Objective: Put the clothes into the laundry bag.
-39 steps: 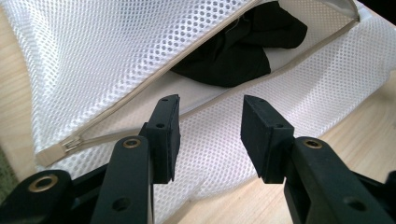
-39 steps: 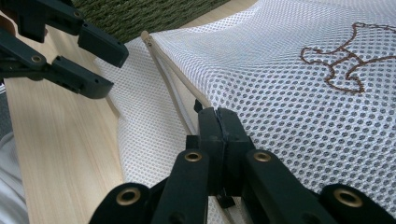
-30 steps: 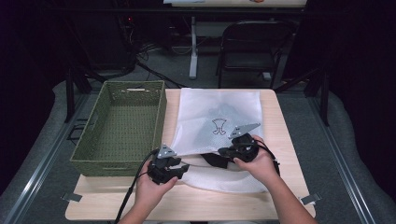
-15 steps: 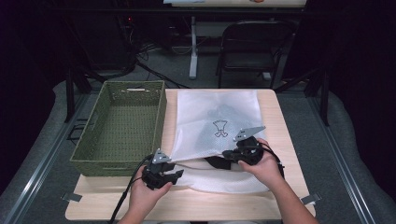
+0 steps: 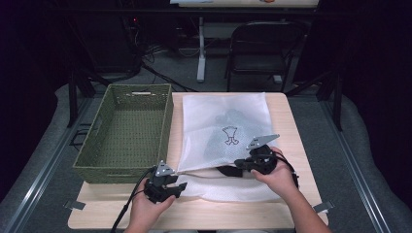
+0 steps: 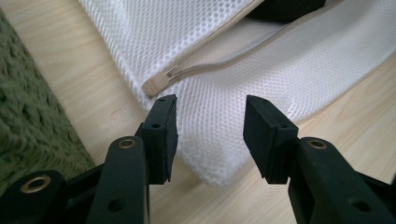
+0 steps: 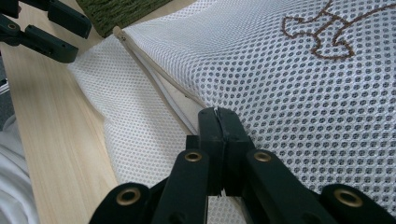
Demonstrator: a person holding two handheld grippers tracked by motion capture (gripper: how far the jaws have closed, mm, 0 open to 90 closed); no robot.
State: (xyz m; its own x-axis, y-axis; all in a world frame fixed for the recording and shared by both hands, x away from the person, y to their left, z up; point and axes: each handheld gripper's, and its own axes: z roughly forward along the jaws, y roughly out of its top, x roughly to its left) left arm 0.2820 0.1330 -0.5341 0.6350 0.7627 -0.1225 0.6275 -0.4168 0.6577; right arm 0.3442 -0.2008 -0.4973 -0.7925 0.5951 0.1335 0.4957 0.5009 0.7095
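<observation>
One white mesh zippered laundry bag [image 5: 223,141] lies on the table just right of the green woven basket [image 5: 126,133], its zipper mouth partly open. I have my right gripper [image 7: 218,122] clamped on the upper mesh edge; my left gripper [image 6: 210,126], jaws apart, hovers at the bag's near corner. Lifting into the basket remains, I judge.

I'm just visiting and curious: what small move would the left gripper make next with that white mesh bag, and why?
Probably ease the left gripper forward and close on the mesh bag corner by the zipper end. Its jaws stand open just short of it, while the right gripper is clamped on the bag's upper edge.
</observation>
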